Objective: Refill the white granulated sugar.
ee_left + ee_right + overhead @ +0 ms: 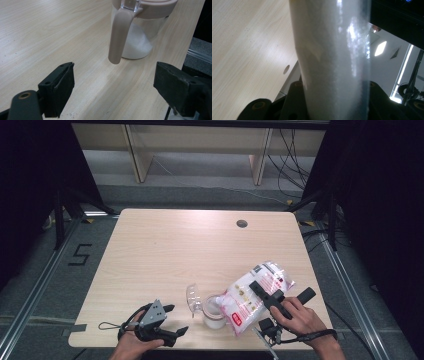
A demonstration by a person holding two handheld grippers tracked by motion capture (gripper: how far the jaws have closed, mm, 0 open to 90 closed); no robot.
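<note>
Gripping the bag [255, 292] in my right gripper [264, 296], I tilt it over the jar [214, 312]; my left gripper [175, 320] rests open

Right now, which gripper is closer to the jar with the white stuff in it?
Right. The right gripper holds the bag tipped over the jar. The left gripper waits open beside it, not touching.

The far half of the table [200, 240] is left free for passage. The near right part is blocked by a jar [214, 311], its open lid [193, 297] and a bag [252, 295] tilted over it.
</note>
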